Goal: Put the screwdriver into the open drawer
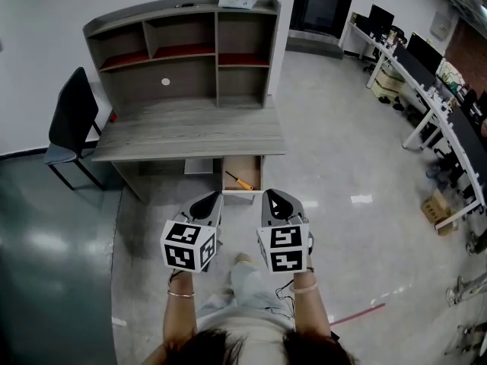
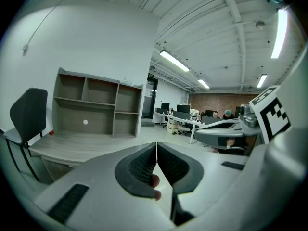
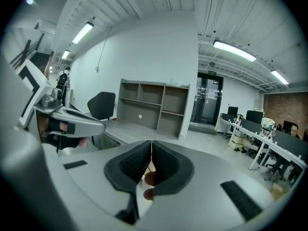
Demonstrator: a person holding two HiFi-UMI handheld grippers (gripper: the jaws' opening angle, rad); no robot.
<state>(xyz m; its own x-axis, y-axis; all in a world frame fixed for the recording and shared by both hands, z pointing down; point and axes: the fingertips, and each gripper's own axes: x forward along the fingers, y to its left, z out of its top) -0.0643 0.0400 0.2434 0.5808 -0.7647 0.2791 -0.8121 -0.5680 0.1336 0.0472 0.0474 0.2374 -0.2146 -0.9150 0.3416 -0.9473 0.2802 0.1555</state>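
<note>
Holding jaws pressed together on nothing, left gripper (image 1: 208, 201) and right gripper (image 1: 274, 198) sit side by side at lower centre of frame; just above and between them, about equally near either, screwdriver (image 1: 241, 181) lies inside the open drawer (image 1: 259, 175), long axis slanting upper left to lower right

Open-plan office. Grey desk (image 1: 190, 131) against a white wall, shelf unit (image 1: 183, 52) along its back edge, black chair (image 1: 70, 120) at its left end. Right side: long row of white desks (image 1: 430, 105) carrying monitors (image 1: 426, 50), with people seated there in the left gripper view. Glossy grey floor (image 1: 335, 158), dark glass door (image 1: 323, 2) at the far end. Strip lights (image 2: 175, 61) on an open white ceiling, brick wall (image 2: 216, 103) at the back. Cardboard box (image 1: 437, 206) on the floor by the white desks.
</note>
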